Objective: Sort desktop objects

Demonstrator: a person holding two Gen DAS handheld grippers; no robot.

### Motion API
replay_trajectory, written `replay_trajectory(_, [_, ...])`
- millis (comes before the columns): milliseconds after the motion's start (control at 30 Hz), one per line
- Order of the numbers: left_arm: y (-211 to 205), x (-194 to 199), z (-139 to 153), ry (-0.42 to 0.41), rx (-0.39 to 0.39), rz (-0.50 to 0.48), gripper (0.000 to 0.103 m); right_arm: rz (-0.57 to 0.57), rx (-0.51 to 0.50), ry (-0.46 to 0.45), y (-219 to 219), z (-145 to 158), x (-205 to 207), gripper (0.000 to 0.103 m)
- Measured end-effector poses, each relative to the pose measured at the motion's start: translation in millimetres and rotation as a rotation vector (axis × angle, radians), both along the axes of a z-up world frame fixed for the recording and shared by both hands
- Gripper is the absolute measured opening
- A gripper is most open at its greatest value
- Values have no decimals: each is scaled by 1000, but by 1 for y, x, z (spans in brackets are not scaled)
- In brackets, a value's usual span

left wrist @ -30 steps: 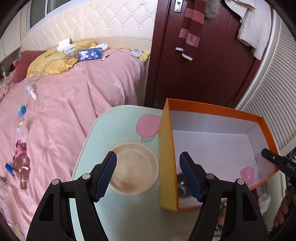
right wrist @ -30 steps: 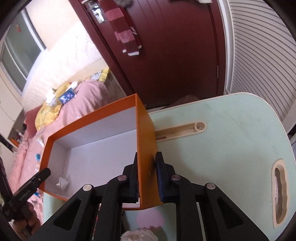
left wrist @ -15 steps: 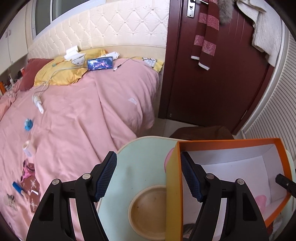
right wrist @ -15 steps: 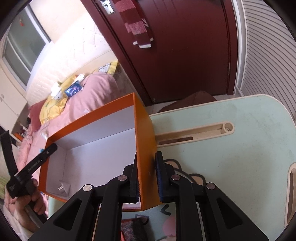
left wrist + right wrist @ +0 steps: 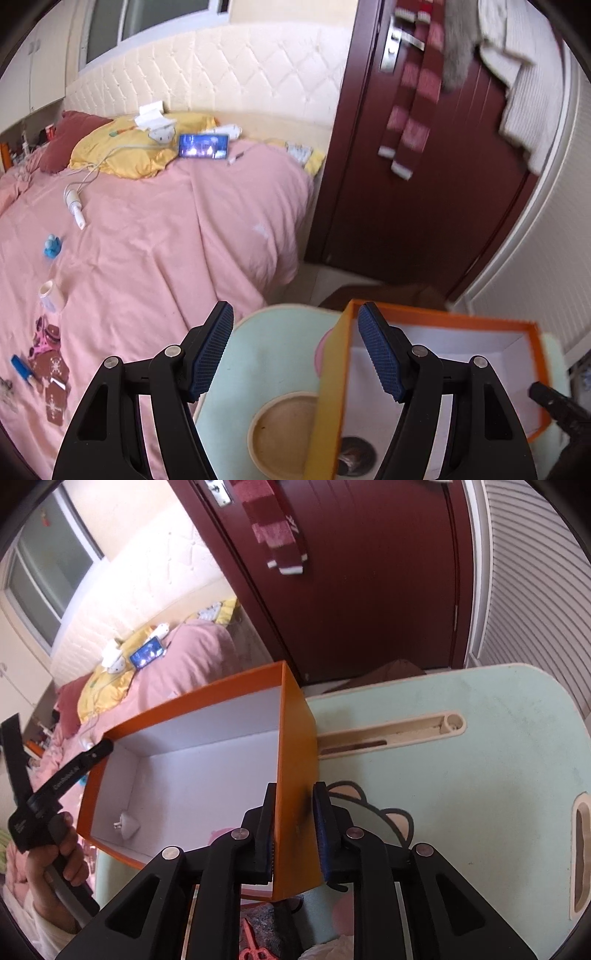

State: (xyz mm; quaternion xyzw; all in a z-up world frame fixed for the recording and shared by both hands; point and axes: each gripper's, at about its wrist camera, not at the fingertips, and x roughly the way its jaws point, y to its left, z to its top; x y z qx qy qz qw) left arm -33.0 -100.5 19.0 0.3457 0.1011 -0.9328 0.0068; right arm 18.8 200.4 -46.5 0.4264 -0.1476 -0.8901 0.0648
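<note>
Right tongs (image 5: 294, 827): clamped on the near short wall of the orange box (image 5: 295, 753), one pad inside and one outside, the wall pinched tight between them.
Left tongs (image 5: 295, 347): spread wide and holding nothing; the right-hand blue pad (image 5: 380, 354) sits just inside the box's end wall, the other hangs over the bench edge, apart from the wall.
Orange box: open-topped, white inside, held tilted above the pale green bench (image 5: 480, 775); how far it clears the surface, I cannot tell.
Inside the box: a small white cone-shaped piece (image 5: 127, 825) lies in the far corner; a pink shape shows near the closer end, too blurred to name.
Bench: a round tan recess (image 5: 284, 432) shows beside the box in the left wrist view; a long cream groove (image 5: 388, 734) runs behind the box, and a cartoon print sits near the right tongs.
Hand (image 5: 55, 864): a person's hand grips the left tool's handle at the left edge of the right wrist view.
Below the box: red scissors (image 5: 255, 949) and some dark fabric are partly visible.
Background: a pink bed (image 5: 147, 240) with a lit phone (image 5: 203, 146), and a dark red door (image 5: 351, 572) with a striped scarf hung on it.
</note>
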Motion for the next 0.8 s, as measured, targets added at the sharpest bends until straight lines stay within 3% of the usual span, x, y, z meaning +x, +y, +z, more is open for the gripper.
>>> replay_trajectory(33, [-2,6,6,20,20,-2,71,0,18,47,-1,8,6,32])
replay_trajectory(100, [-7,21,20,32,47,-27,71,2,53,132,-2,22,19,61])
replay_trajectory(233, [-8,55,31,6,-3,-52,71,31,116,247,-8,41,47,66])
replay_trajectory(367, [1,99,20,-49,-46,-90,71,57,226,308,-19,43,86,85])
replay_trajectory(467, [10,133,2,-72,-59,-107,71,68,308,342,-26,36,116,89])
replay_trajectory(633, [30,175,-26,-151,-99,-167,71,125,417,256,-37,7,151,91])
replay_trajectory(800, [43,199,-38,-181,-66,-194,71,124,254,110,-25,-19,170,91])
